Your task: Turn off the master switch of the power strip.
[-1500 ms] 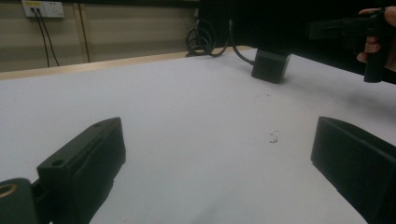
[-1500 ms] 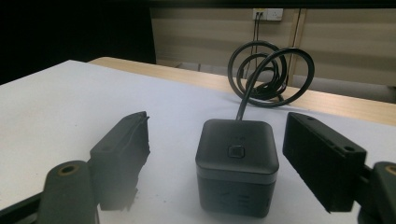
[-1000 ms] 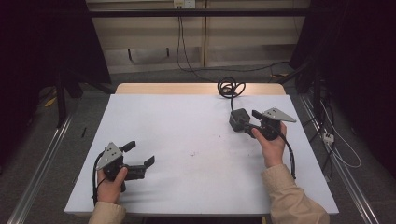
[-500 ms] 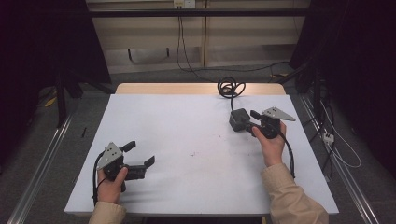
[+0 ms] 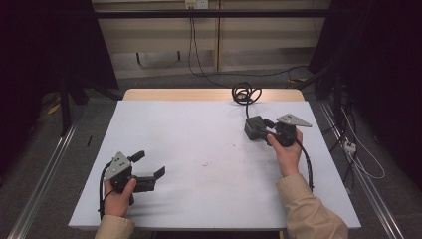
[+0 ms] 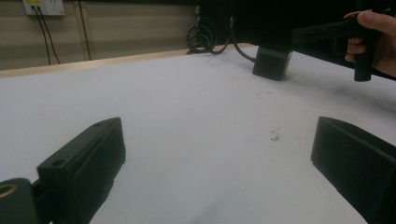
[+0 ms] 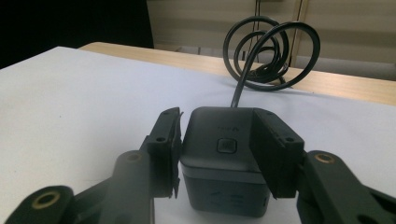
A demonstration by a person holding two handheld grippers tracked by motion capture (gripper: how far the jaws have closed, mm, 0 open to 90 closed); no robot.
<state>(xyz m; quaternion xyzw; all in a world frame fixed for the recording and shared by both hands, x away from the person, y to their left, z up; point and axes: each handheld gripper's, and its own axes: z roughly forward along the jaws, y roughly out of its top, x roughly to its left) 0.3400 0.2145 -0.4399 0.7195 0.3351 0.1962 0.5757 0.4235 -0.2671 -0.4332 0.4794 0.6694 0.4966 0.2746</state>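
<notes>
My right tool (image 7: 217, 154) grips the dark adapter box (image 7: 225, 161) near the bench's (image 5: 199, 149) far right corner; my left tool (image 5: 149, 169) gapes wide, empty, near the front left corner

Left gripper (image 6: 219, 158) fingers wide apart over white table (image 6: 187, 107).

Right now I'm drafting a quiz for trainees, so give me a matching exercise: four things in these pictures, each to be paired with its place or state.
Things:
1. left tool
2. right tool
3. dark grey cube-shaped plastic box with a button
4. coiled black cable

Places or states:
A. lies looped at the table's far wooden edge
B. jaws wide apart, nothing between them
C. sits on the white tabletop between two jaws
D. jaws against the box's two sides

Pairs: 1-B, 2-D, 3-C, 4-A
</notes>
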